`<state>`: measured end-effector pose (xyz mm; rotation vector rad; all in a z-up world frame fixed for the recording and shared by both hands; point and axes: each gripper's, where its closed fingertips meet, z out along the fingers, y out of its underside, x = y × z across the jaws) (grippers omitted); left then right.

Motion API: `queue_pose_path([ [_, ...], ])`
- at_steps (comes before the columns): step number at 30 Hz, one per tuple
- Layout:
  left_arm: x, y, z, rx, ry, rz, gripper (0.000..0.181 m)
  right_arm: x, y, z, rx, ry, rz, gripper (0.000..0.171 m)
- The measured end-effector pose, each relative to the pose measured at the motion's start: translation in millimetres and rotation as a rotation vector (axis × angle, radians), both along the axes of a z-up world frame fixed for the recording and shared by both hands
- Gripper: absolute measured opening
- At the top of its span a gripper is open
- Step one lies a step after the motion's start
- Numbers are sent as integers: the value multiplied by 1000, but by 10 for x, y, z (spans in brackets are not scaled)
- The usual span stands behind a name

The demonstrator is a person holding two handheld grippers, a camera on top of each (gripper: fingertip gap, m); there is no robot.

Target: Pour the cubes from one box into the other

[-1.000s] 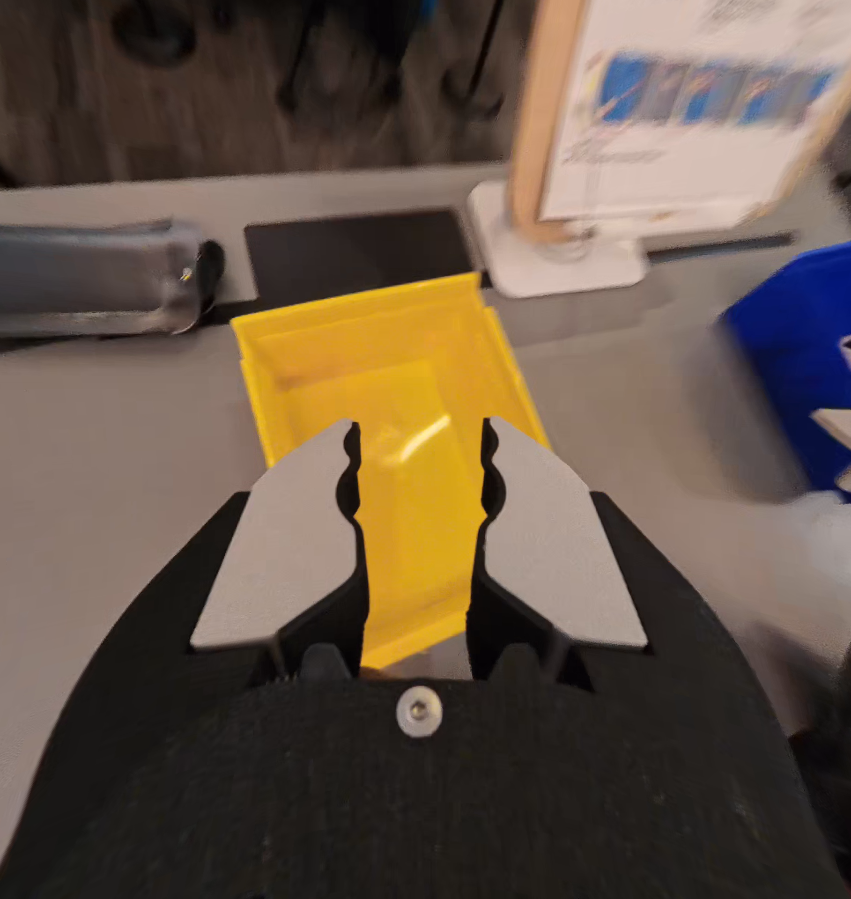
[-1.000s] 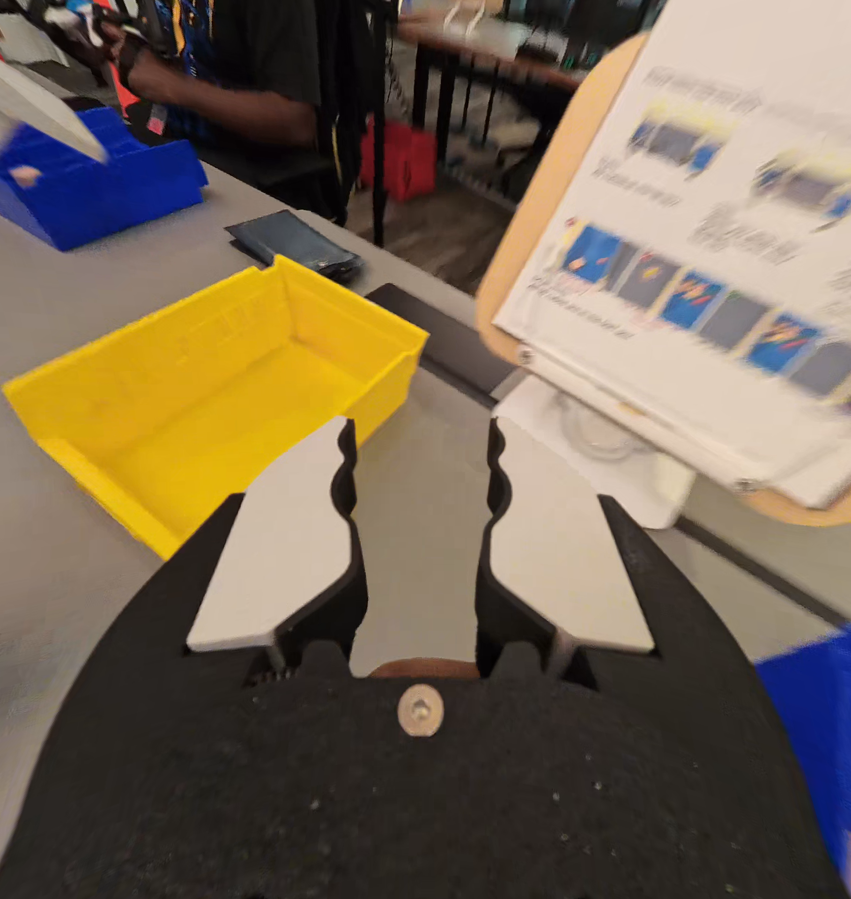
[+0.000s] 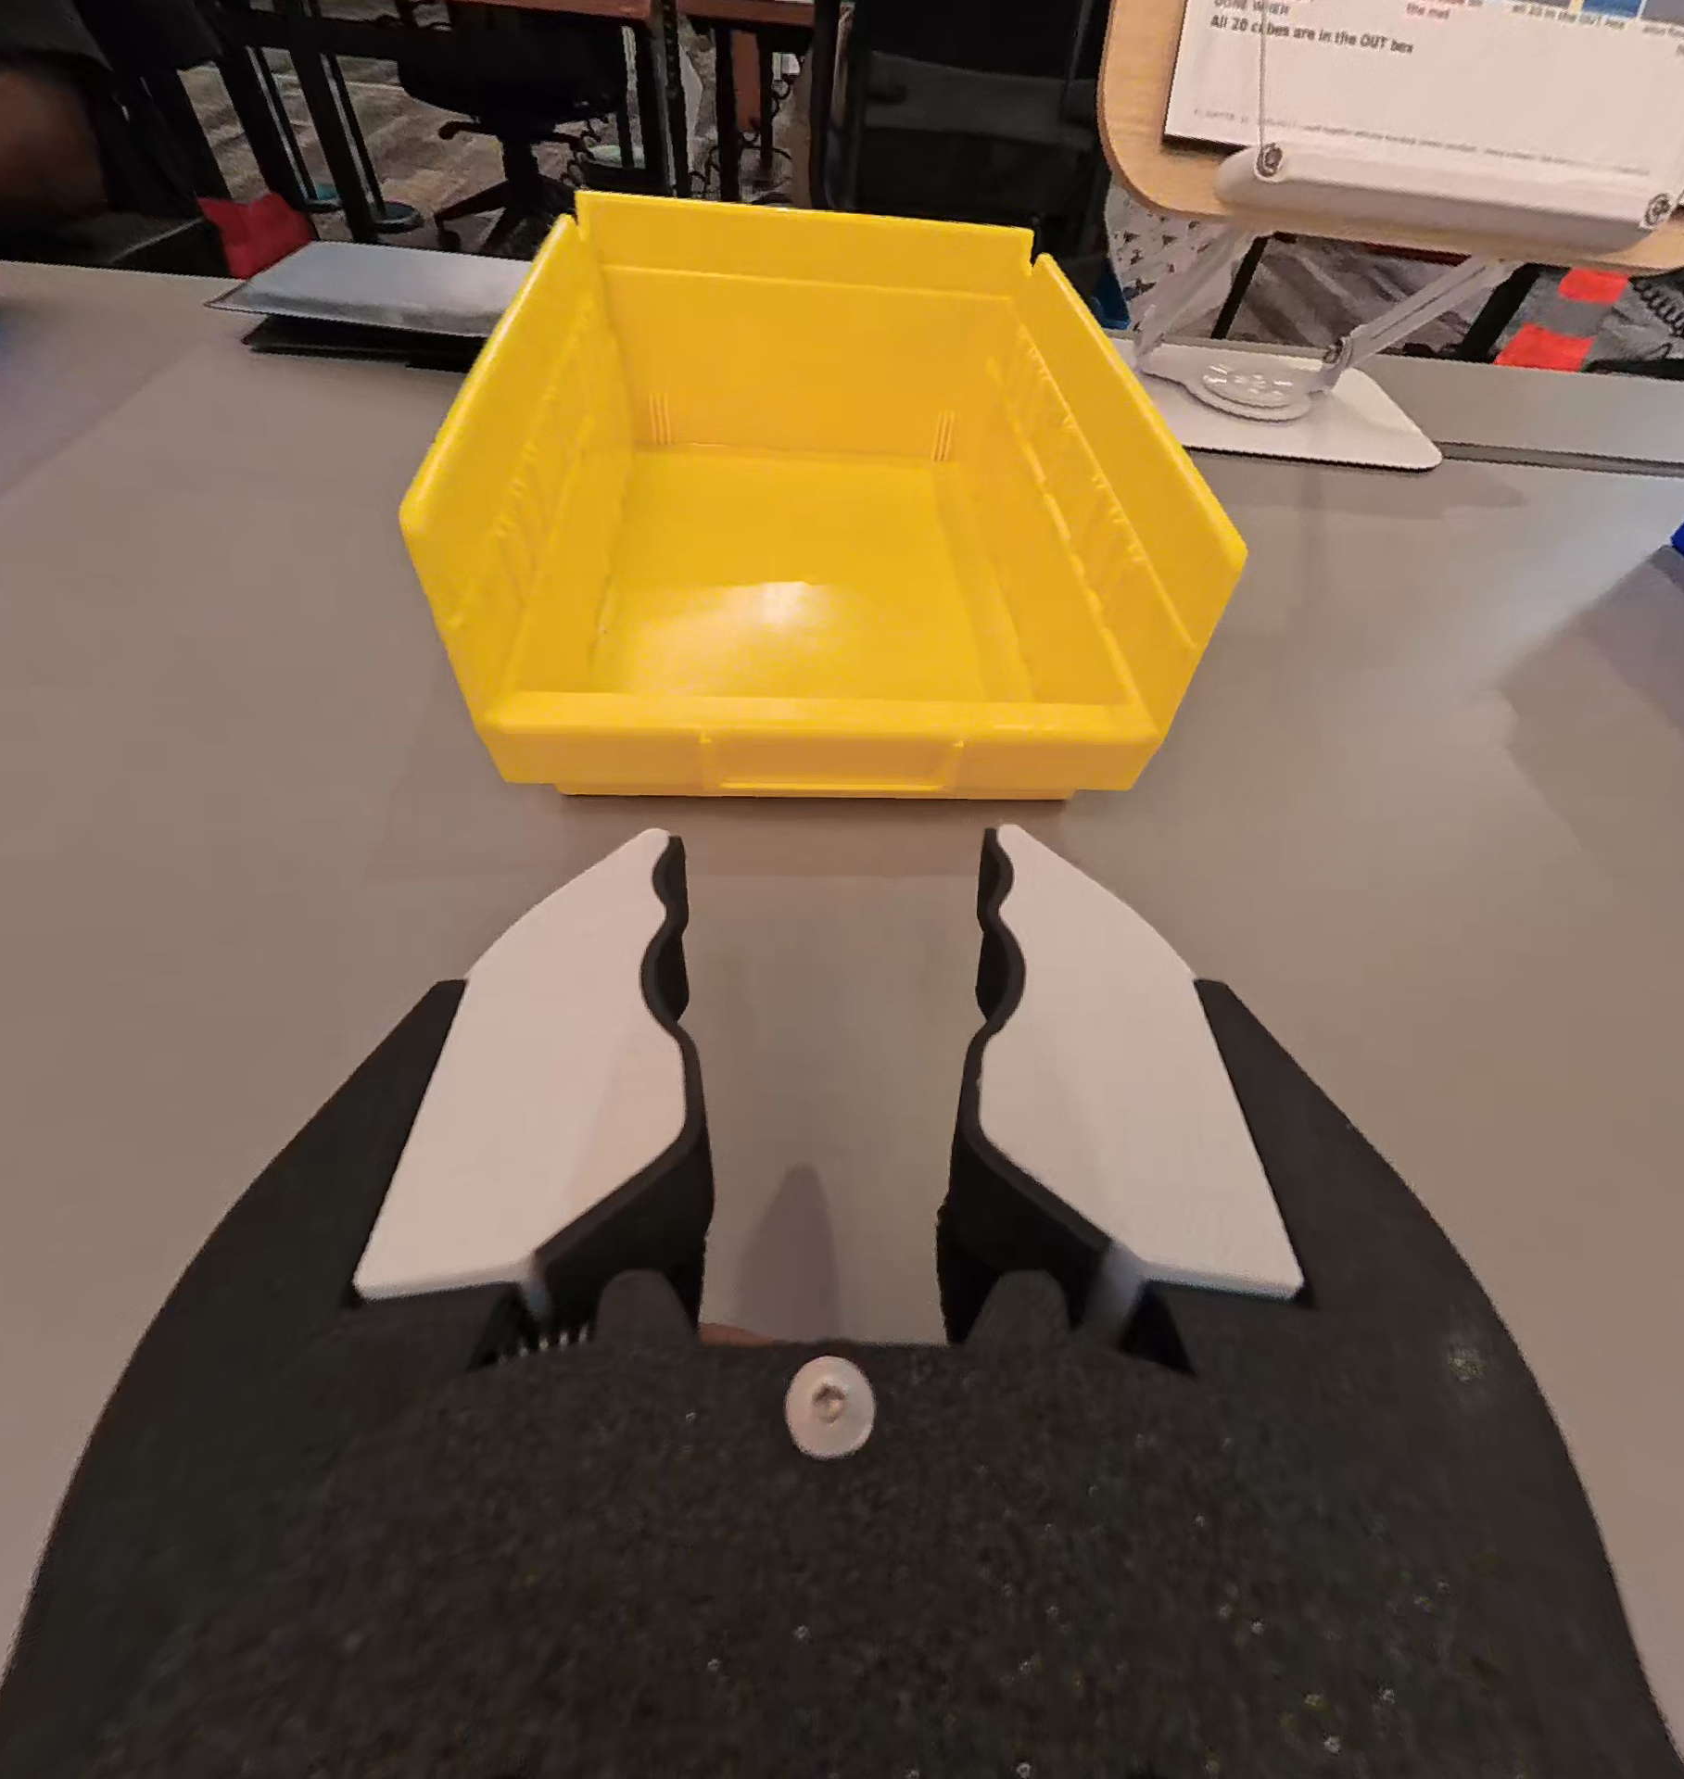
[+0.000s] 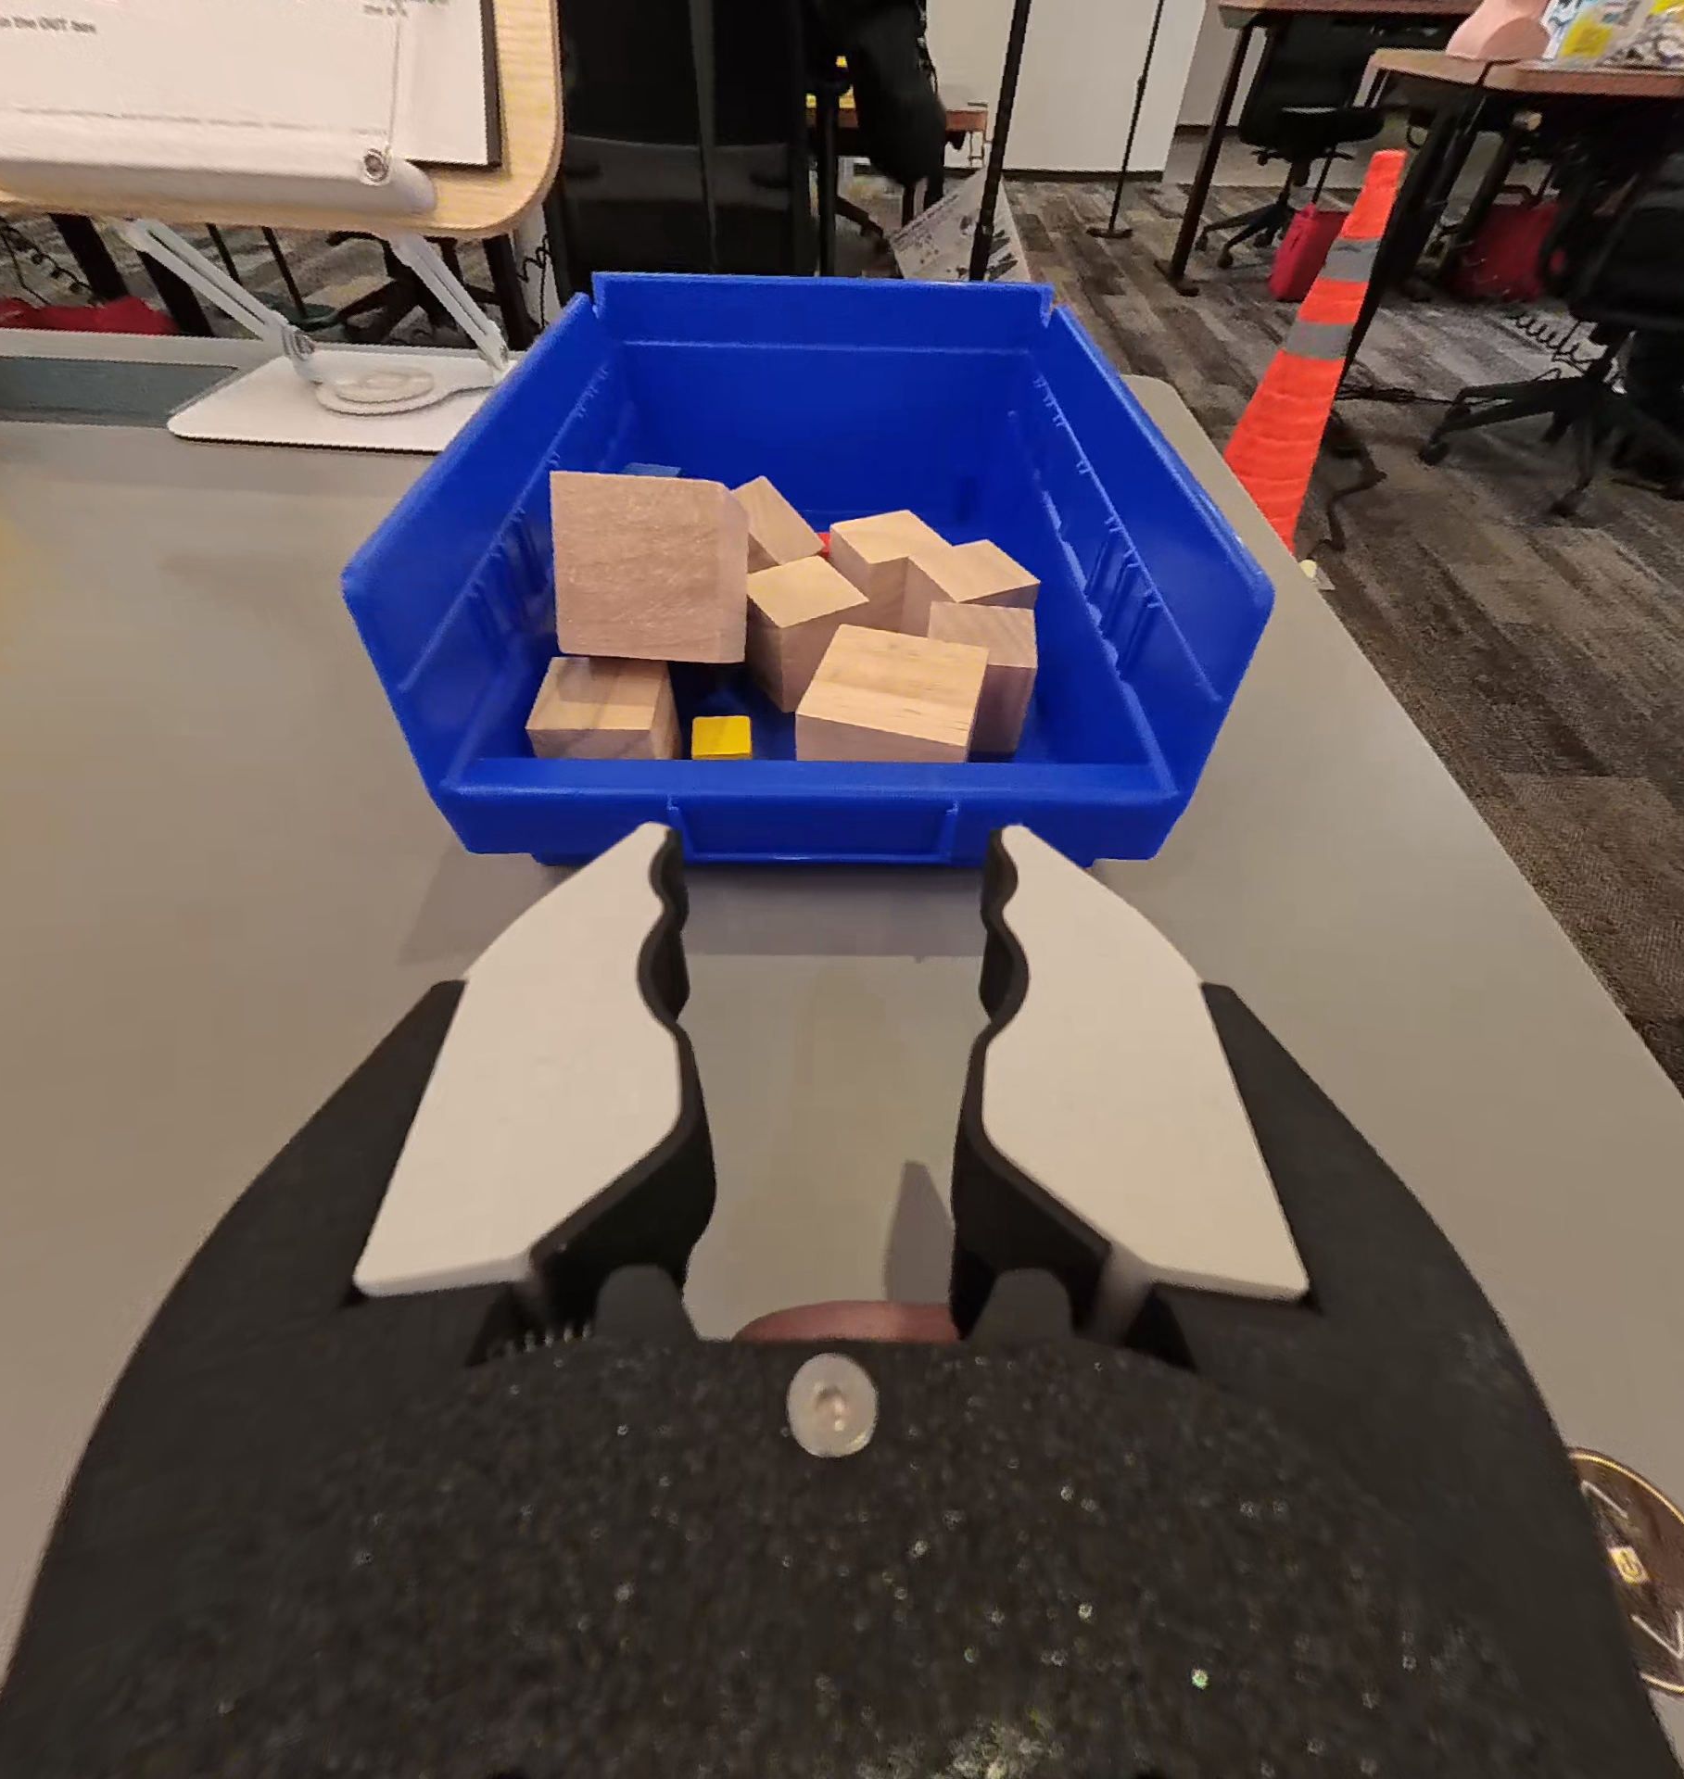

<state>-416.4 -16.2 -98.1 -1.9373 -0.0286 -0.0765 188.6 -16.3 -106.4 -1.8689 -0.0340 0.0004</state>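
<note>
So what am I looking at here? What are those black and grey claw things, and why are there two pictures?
Each claw is a hand-held gripper; a person carries one in each hand, and a camera on each looks forward along its two fingers. That gives two pictures of one moment.

The left wrist view shows the left gripper, open and holding nothing, facing an empty yellow box on the grey table.

The right wrist view shows the right gripper, also open and empty, close in front of a blue box. Inside lie wooden cubes of mixed sizes and a small yellow cube.

Behind both boxes stands a board on a white stand. Nothing has been poured yet.
</note>
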Motion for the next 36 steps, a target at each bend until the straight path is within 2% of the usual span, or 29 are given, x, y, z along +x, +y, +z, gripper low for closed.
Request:
queue_pose_path([
  [19, 15, 20, -56, -14, 57, -25, 57, -82, 26, -19, -5, 26, 33, 57],
  [22, 156, 6, 9, -13, 36, -47, 57, -51, 21, 18, 1, -1, 26, 59],
  [24, 638, -2, 171, 4, -28, -158, 62, 49, 9, 109, 30, -3, -9, 59],
  [26, 1389, -37, 316, 17, -58, -326, 67, 105, 16, 178, 57, 24, -12, 59],
  [30, 2799, -54, 250, -29, -34, -570, 64, 190, 16, 75, 22, 62, -2, 60],
  [32, 3297, 13, 136, -86, -48, -630, 64, 245, 5, 61, 21, 71, -12, 60],
  [36, 3977, 262, -24, -133, -82, -656, 63, 335, 14, 50, 22, 86, -23, 59],
])
